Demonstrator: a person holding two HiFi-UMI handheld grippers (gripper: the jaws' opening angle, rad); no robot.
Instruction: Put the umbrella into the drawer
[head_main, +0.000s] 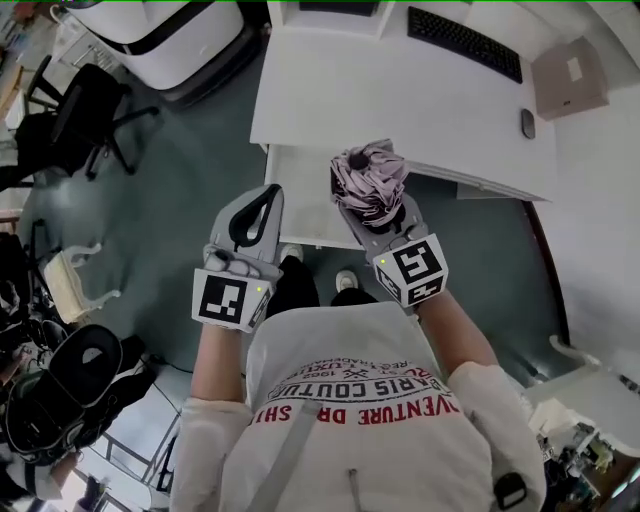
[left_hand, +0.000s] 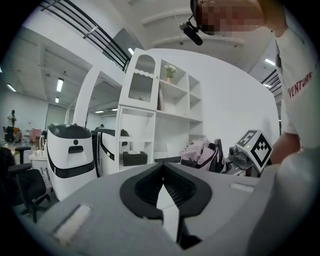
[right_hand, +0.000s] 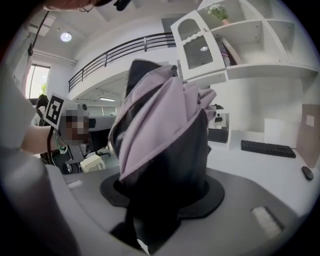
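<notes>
The folded mauve and black umbrella (head_main: 368, 180) stands up out of my right gripper (head_main: 372, 212), whose jaws are shut on its lower part. It fills the right gripper view as a bundle of pleated fabric (right_hand: 160, 120) between the black pads (right_hand: 205, 192). My left gripper (head_main: 270, 192) is beside it at the left, shut, with nothing between its pads (left_hand: 175, 187). In the left gripper view the umbrella (left_hand: 199, 152) shows at the right. Both grippers hover before a white drawer unit (head_main: 300, 190) under the desk's front edge; I cannot tell whether a drawer is open.
A white desk (head_main: 400, 100) carries a black keyboard (head_main: 464, 42), a mouse (head_main: 527, 123) and a cardboard box (head_main: 568, 76). Black chairs (head_main: 85, 120) and a white machine (head_main: 175, 35) stand at the left. White shelving (left_hand: 165, 120) rises behind the desk.
</notes>
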